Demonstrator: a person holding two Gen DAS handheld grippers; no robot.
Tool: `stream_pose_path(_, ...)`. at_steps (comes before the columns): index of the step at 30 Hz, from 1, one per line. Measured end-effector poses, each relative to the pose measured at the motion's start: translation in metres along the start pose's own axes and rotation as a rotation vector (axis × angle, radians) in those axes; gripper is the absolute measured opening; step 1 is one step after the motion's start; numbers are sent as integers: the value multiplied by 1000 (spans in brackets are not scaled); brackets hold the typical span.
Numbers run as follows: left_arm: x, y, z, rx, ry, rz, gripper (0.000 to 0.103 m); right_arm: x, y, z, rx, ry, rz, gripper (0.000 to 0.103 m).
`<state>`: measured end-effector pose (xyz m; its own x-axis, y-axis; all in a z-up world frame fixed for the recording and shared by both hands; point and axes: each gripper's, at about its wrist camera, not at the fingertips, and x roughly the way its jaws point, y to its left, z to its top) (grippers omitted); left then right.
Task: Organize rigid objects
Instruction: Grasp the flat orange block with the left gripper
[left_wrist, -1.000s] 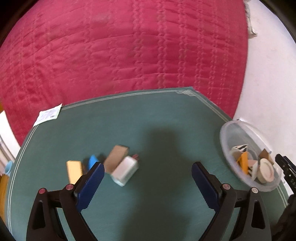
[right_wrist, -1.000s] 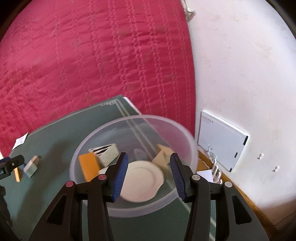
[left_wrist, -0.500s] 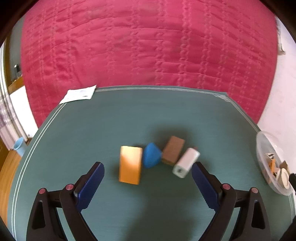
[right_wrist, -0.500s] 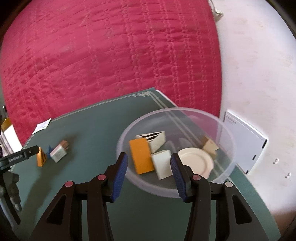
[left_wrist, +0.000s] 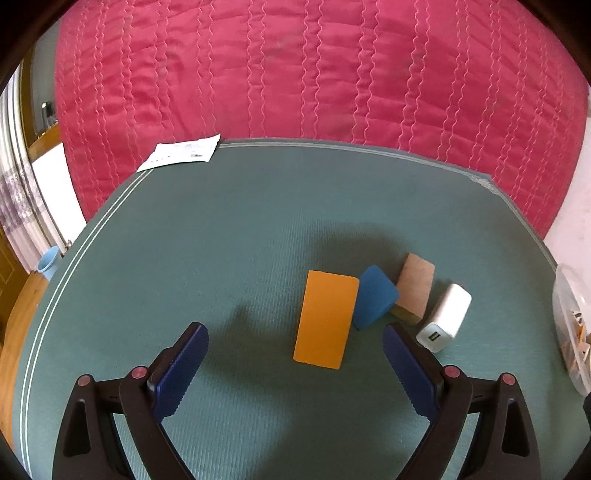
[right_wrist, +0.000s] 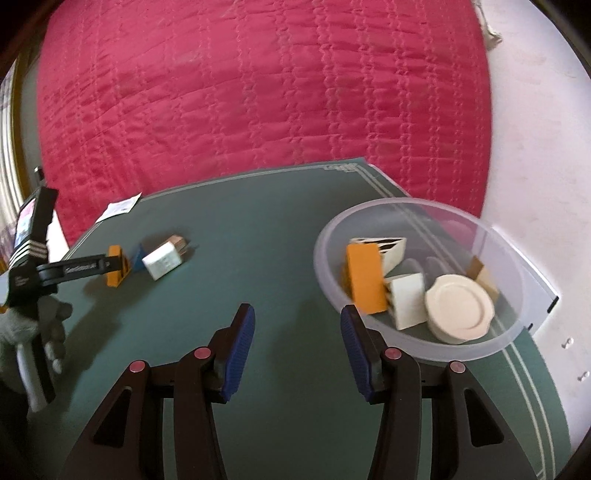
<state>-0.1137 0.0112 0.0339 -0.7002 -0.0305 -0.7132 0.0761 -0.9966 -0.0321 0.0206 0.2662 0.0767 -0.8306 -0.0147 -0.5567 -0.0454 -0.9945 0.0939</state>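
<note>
On the green mat lie an orange block, a blue wedge, a brown block and a white charger, close together. My left gripper is open just before the orange block, with nothing held. The clear plastic bowl at the mat's right corner holds an orange block, a white plate, a white wedge and other pieces. My right gripper is open and empty over bare mat, left of the bowl.
A red quilt lies behind the mat. A white paper slip rests on the mat's far left edge. A light blue cup stands off the mat at left. A gloved hand holds the left gripper. A white wall panel sits behind the bowl.
The left gripper has swung left and come closer to the blocks, which now lie ahead and to the right. The right gripper has drawn back left, so the bowl now sits at its right.
</note>
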Motion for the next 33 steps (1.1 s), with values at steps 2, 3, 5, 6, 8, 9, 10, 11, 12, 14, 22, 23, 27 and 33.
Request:
stream_pose_path(2, 3, -1, 1, 12, 2, 6, 93, 3, 3, -1, 0, 16, 17, 50)
stream_pose_path(3, 6, -1, 3, 16, 7, 2, 91, 4, 4, -1, 0, 22, 21, 50)
stream_pose_path(5, 9, -1, 3, 20, 15, -5, 83, 6, 6, -3, -3, 33, 29, 50)
stream_pose_path(6, 11, -2, 3, 21, 17, -7, 81, 6, 6, -3, -5, 36, 30, 50)
stream_pose_path(8, 14, -2, 4, 24, 25, -16, 75, 8, 8, -4, -8, 42, 35, 50)
stream_pose_path(9, 16, -3, 4, 25, 29, -20, 73, 9, 9, -4, -8, 48, 41, 50)
stream_pose_path(10, 17, -3, 3, 27, 33, -23, 69, 10, 10, -5, -7, 54, 46, 50)
stream_pose_path(11, 17, -4, 3, 27, 36, -26, 64, 11, 11, -4, -5, 63, 54, 50)
stream_pose_path(12, 18, -4, 3, 26, 39, -30, 62, 13, 12, -4, -4, 72, 63, 50)
stream_pose_path(14, 19, -3, 3, 21, 46, -47, 53, 16, 14, -4, -3, 86, 80, 50)
stream_pose_path(22, 14, -5, 1, 26, 23, -100, 31, 27, 31, -1, -25, 141, 156, 50)
stream_pose_path(23, 12, -5, 1, 27, 12, -100, 31, 29, 32, -1, -27, 148, 164, 50)
stream_pose_path(27, 5, -4, 0, 21, -16, -100, 31, 37, 43, 4, -44, 175, 199, 50)
stream_pose_path(33, 1, 3, -2, -8, -27, -106, 31, 56, 65, 17, -77, 201, 244, 50)
